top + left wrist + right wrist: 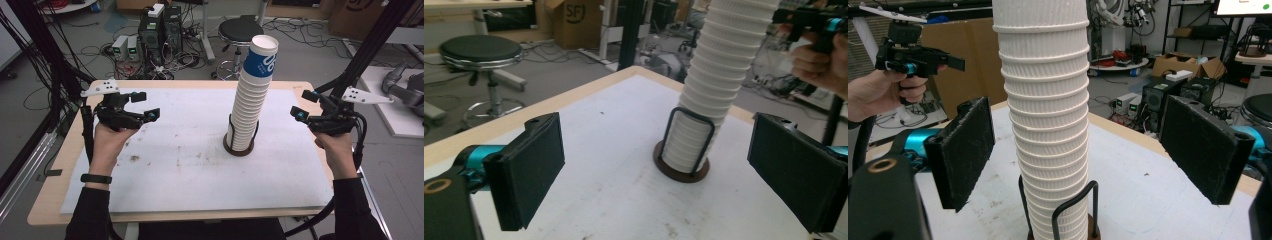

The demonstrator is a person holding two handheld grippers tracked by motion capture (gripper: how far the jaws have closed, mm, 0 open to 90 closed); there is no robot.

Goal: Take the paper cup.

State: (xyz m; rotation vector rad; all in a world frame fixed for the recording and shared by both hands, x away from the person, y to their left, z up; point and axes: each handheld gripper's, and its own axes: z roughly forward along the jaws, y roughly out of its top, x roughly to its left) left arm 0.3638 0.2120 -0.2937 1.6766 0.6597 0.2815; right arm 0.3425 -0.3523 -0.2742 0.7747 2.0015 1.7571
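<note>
Your left gripper (pixel 141 106) hangs over the left side of the white mat (pixel 190 175) with its jaws apart and nothing between them. Your right gripper (pixel 305 105) does the same at the right, also spread wide and empty. Between them, a little right of the mat's middle, the stack of paper cups (pixel 251 100) stands in its wire holder (pixel 239 145) on a round brown base.

That stack is tall and leans slightly, so it is the thing most likely to go wrong. If you nudge it low or from one side alone, the column may tip out of the short holder. If you squeeze hard, the ribbed walls may crush, and a pinch at the top cup may lift several nested ones together.

In the gripper views the top of the stack is cut off, so you cannot judge its height there. The lettering on the blue band of the top cup (pixel 262 57) is too small to read.
</note>
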